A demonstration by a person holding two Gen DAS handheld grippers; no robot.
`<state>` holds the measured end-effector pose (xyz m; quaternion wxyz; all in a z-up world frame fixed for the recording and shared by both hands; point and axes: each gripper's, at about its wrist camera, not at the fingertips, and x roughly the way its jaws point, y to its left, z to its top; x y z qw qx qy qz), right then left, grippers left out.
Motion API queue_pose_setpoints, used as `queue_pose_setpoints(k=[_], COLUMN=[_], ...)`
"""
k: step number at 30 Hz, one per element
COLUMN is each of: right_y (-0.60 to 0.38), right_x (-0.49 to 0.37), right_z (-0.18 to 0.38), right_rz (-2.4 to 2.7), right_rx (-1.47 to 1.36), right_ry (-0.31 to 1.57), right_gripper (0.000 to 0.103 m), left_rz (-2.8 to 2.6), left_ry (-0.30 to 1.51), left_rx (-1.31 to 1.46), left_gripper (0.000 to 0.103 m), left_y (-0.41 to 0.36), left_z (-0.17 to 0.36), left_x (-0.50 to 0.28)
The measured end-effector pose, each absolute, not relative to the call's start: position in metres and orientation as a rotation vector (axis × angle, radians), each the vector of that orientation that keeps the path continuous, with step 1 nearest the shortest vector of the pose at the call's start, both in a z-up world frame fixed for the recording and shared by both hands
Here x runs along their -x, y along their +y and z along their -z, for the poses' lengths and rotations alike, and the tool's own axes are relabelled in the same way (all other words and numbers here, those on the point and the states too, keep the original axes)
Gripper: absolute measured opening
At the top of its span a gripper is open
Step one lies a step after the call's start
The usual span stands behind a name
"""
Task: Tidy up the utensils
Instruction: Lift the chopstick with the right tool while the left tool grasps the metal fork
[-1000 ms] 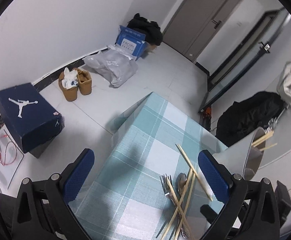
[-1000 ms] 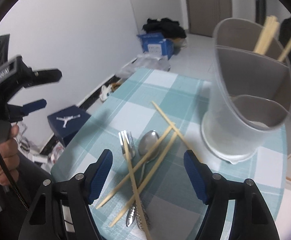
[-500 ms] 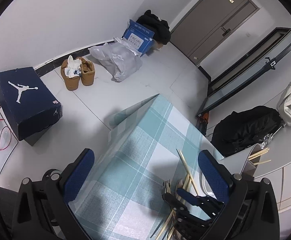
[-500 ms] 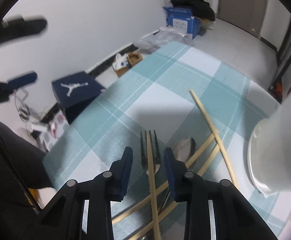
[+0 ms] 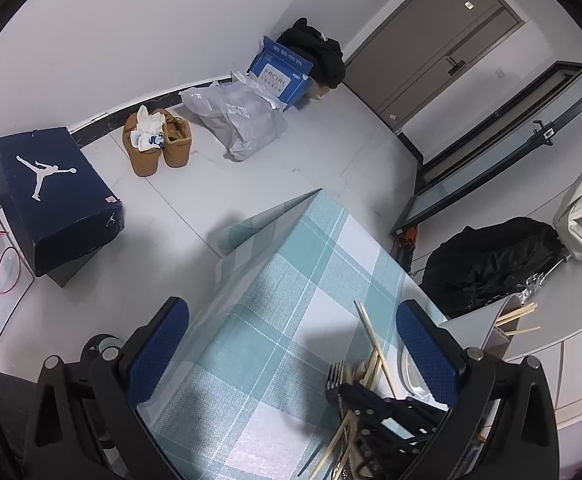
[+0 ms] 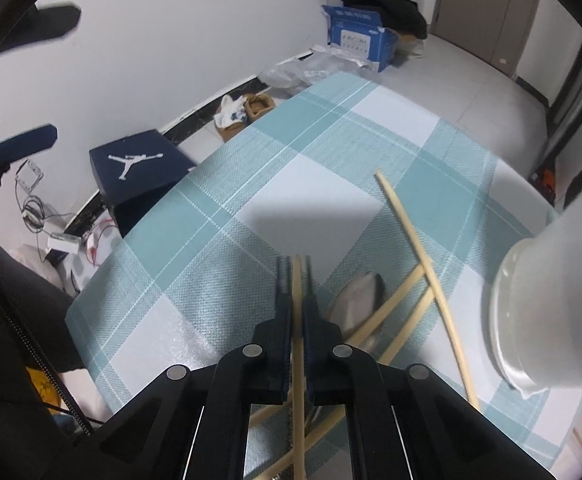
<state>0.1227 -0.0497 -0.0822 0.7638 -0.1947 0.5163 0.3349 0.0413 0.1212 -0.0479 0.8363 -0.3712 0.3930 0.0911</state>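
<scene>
- Nearest the lens, rt wrist view: right gripper (image 6: pixel 298 280) pinched together on one chopstick (image 6: pixel 298 360), which runs straight down the slot betw. the pads, tip poking out past them.
- Directly under that stick lies the fork (image 6: pixel 283 270), tines showing either side of the pads; can't tell whether the pads also catch the fork.
- Step in hand, by judgement: the grab phase of sorting – one stick seized from the pile, not yet raised off the cloth.
- Next move likely calls for a straight lift to free it w/o dragging the crossed sticks, then a swing over to the grey holder (image 6: pixel 551 308) at rt and a tip-down drop into a compartment.
- Just beside the grip: spoon (image 6: pixel 357 300) bowl-up, w/ two more chopsticks crossing it and a third, long one (image 6: pixel 419 248) slanting away toward the table's far side.
- Sticks look pale wood, thin, smooth; fork & spoon dull steel. All lie on a teal-and-white check tablecloth (image 6: pixel 291 152).
- Left gripper (image 5: pixel 291 360), seen in its own view, spread wide over the cloth w/ nothing betw. its blue pads; same pile sits at lower rt of that view.
- Holder (image 5: pixel 487 328) there shows sticks already standing in it (image 5: pixel 517 314).
- Farther off, on the floor: navy shoebox (image 5: pixel 51 196), tan boots (image 5: pixel 157 146), blue carton (image 5: pixel 281 70), door beyond.
</scene>
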Motion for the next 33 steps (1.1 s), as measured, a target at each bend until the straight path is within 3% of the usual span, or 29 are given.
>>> queue_pose_setpoints(k=[22,33], right_y=[-0.164,-0.183], right_x=[-0.122,-0.122], right_z=[-0.011,-0.024], right_rz=[-0.659,-0.664], right_rx=[-0.018,-0.096], right_ry=[0.849,0.761], right_gripper=[0.004,0.004], left_rz=[-0.047,0.018], left_ry=[1.104,1.109], left_rx=[0.691,0.481], left_gripper=[0.101,0.074], left_y=[0.063,0.03], left_z=[0.098,0.1], left_x=[-0.08,-0.081])
